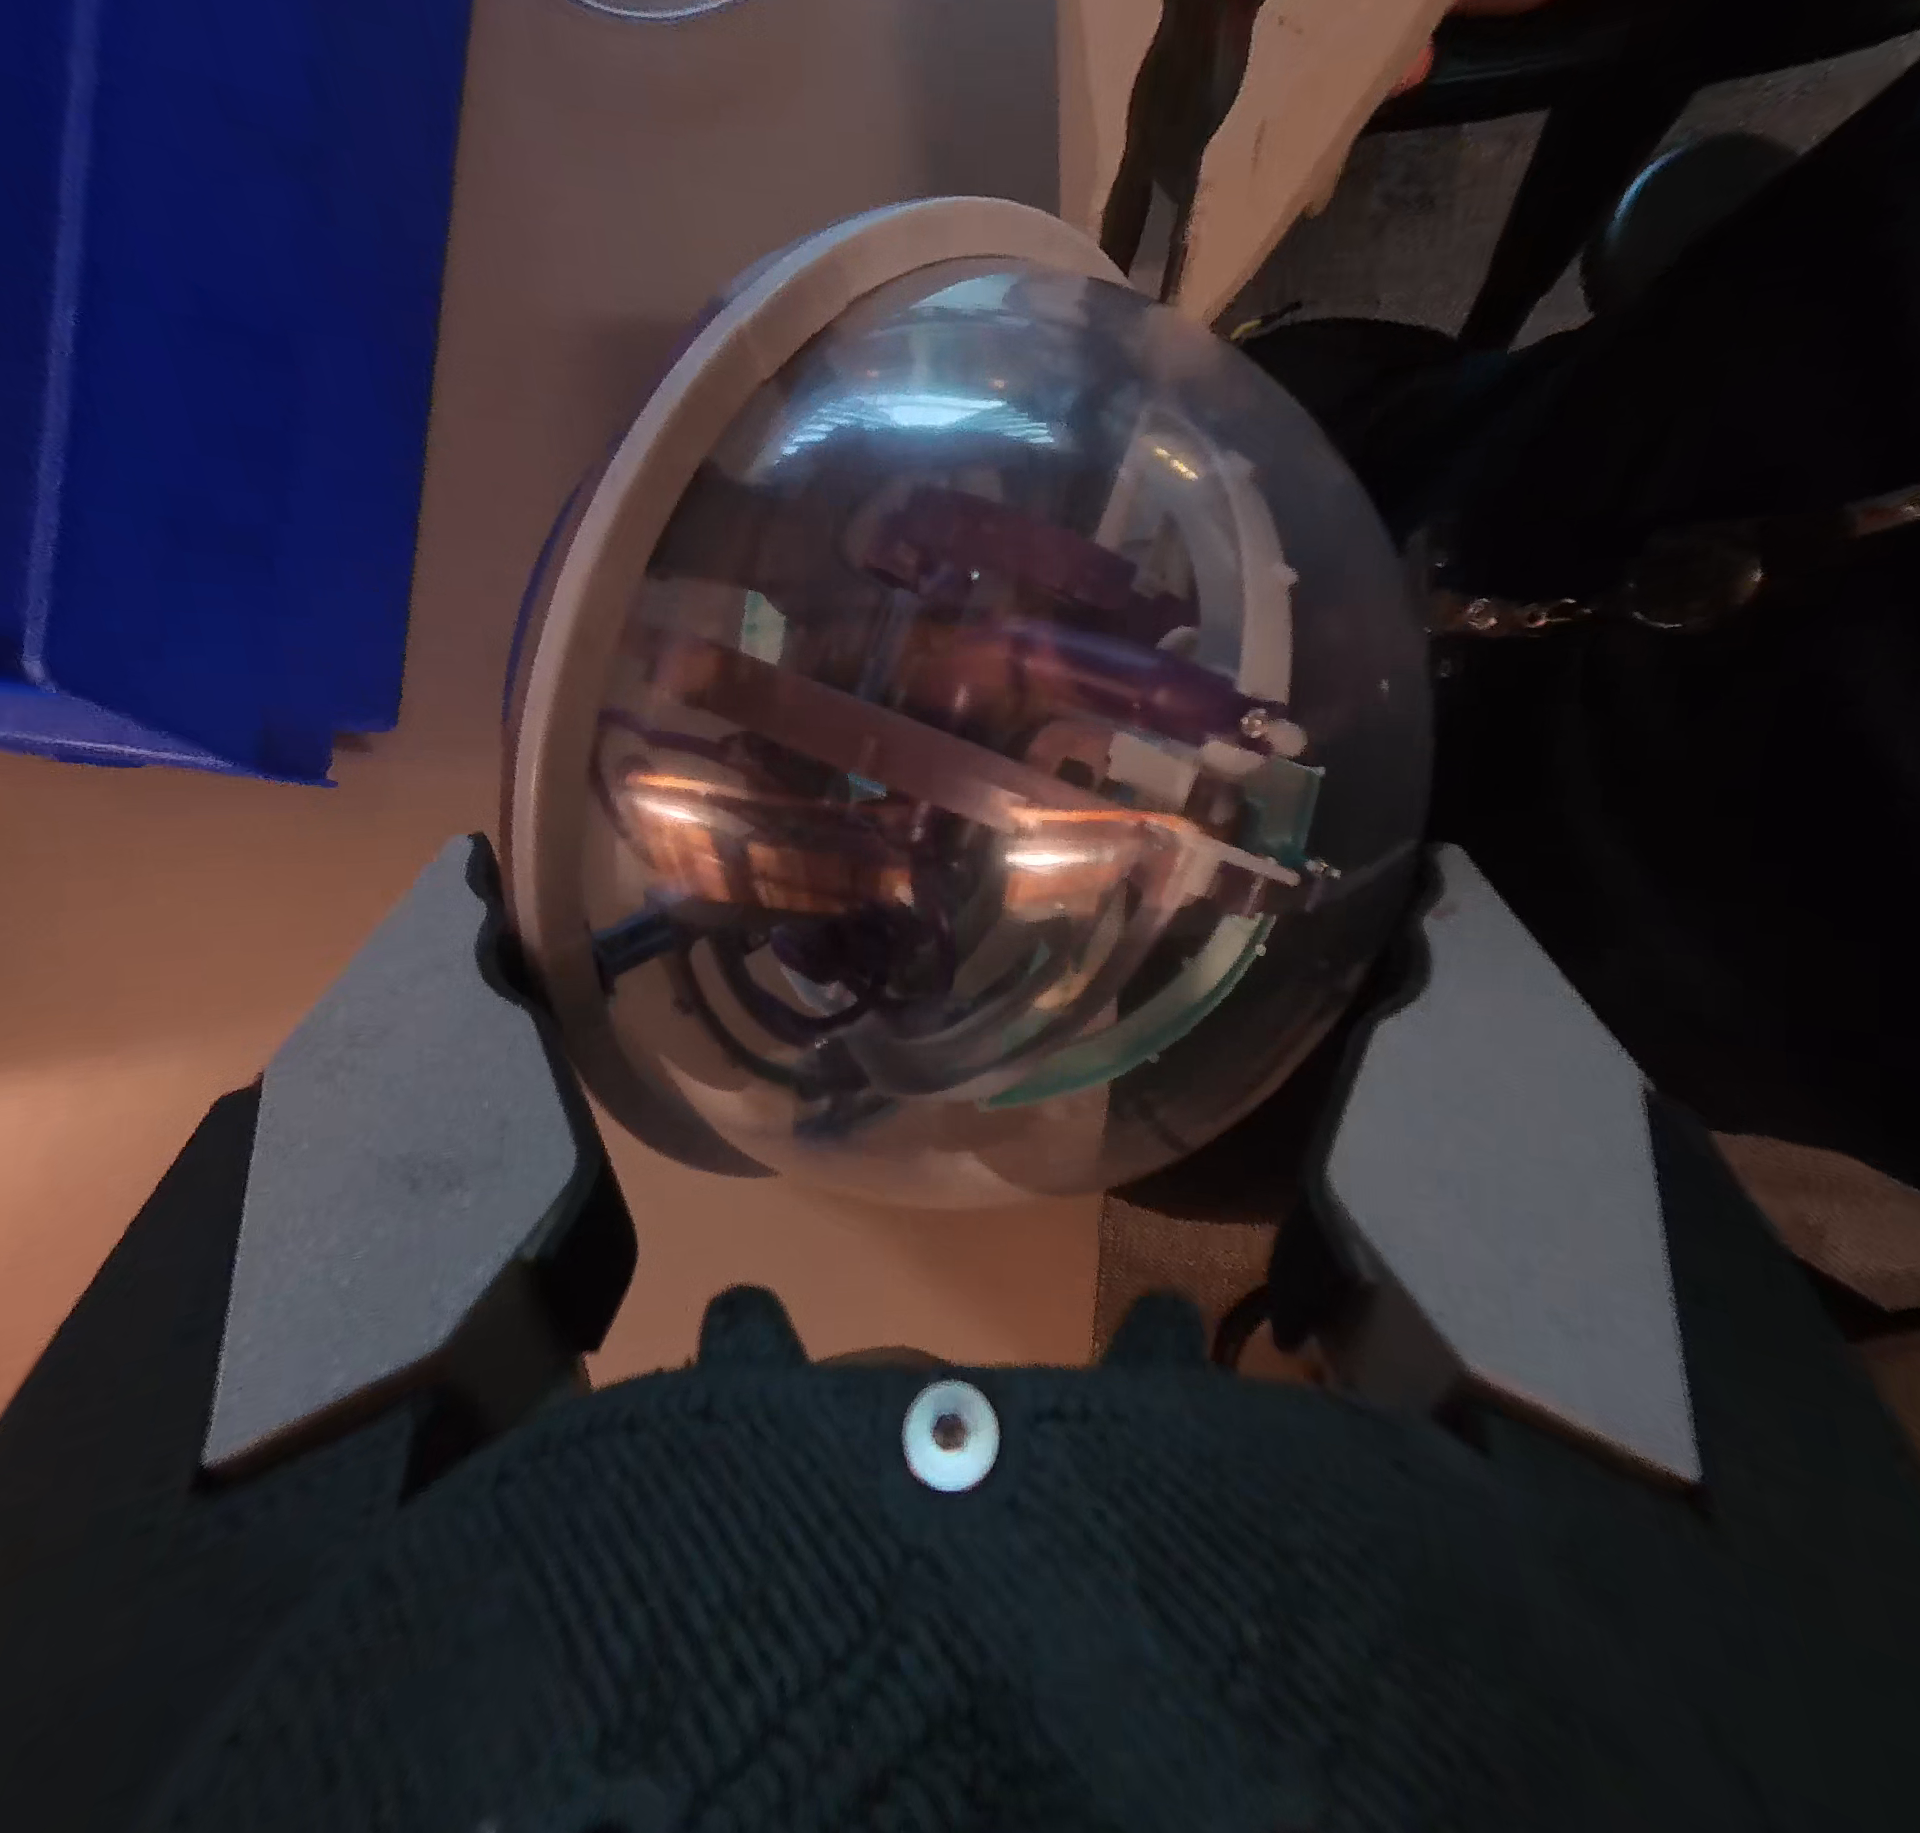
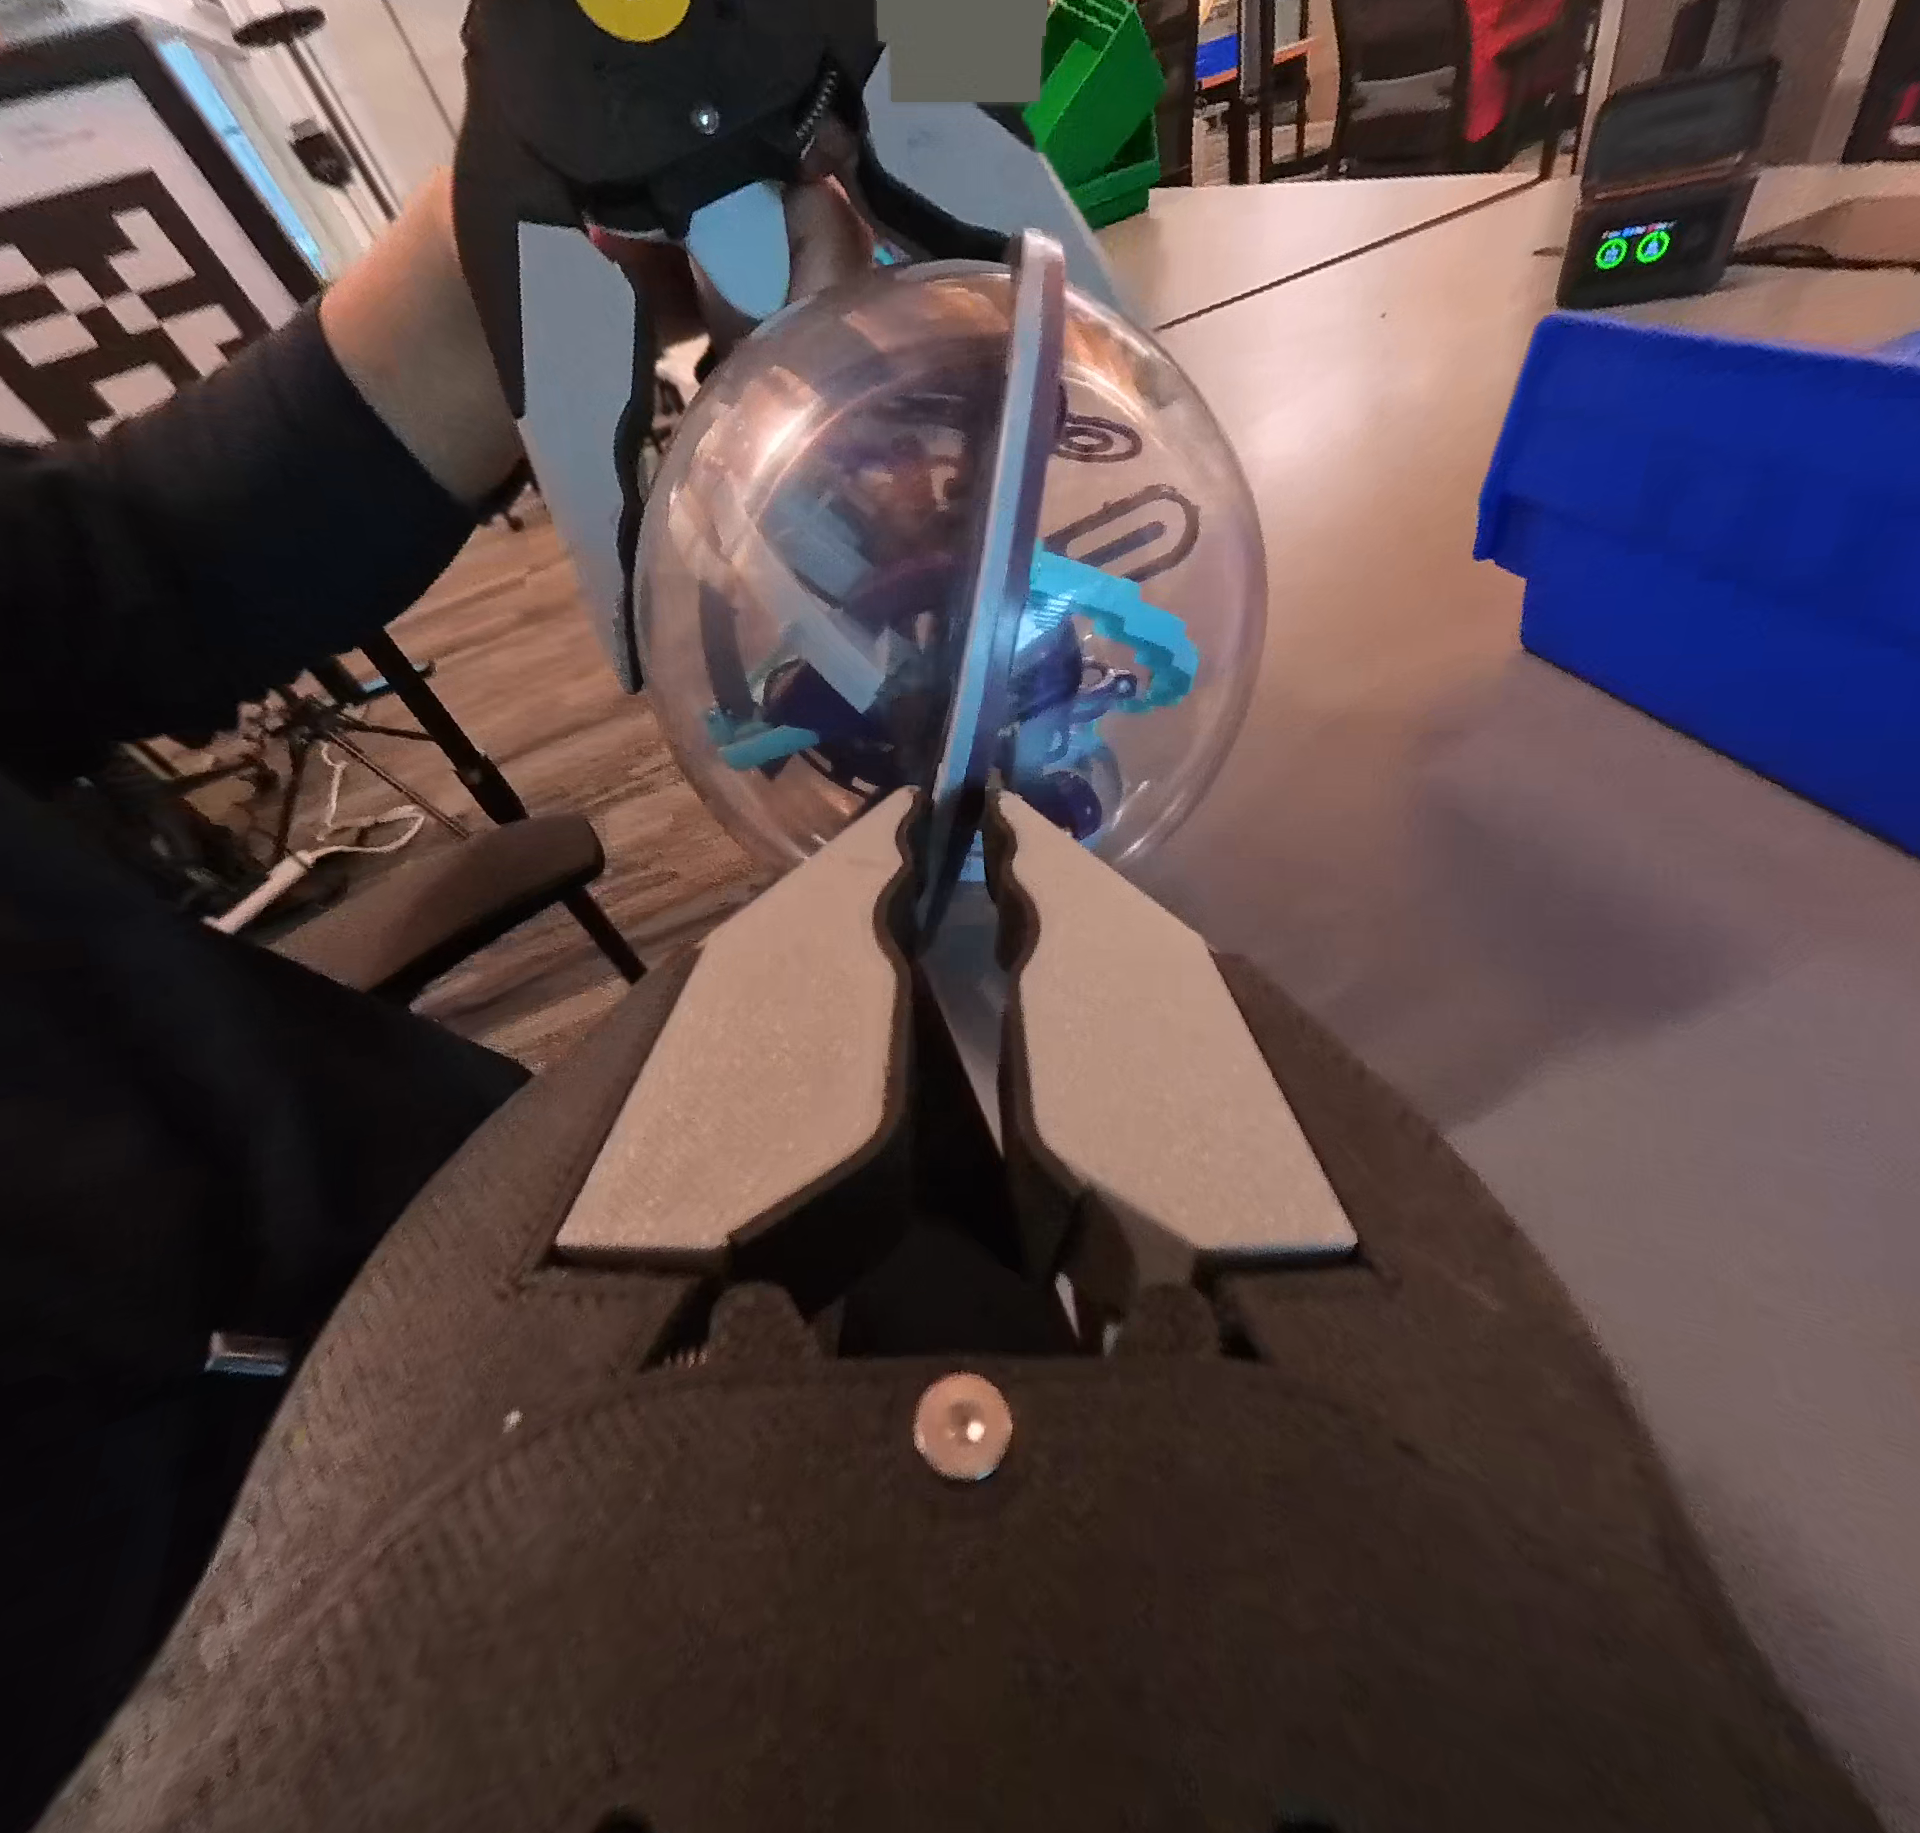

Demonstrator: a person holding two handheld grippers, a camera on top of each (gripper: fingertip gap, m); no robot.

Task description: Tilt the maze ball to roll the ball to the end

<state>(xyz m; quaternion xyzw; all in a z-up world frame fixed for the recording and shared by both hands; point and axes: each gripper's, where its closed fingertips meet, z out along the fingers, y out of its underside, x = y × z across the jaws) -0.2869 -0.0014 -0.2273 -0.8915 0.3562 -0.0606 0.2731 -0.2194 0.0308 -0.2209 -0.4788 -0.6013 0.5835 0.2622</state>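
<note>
Above grey table [image 2: 1455, 848], clear maze ball [image 2: 831, 557] with grey rim

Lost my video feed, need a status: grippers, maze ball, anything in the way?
Left gripper spread wide, clamping the maze ball shell. Right gripper pinching its grey rim. Ball held clear of the table. Blue bin to the side, not blocking.

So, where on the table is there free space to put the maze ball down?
The bare table between the maze ball and the blue bin looks free. Beyond it, toward the black device, seems open too. It is crowded left of the ball, by the other hand-held gripper.
</note>
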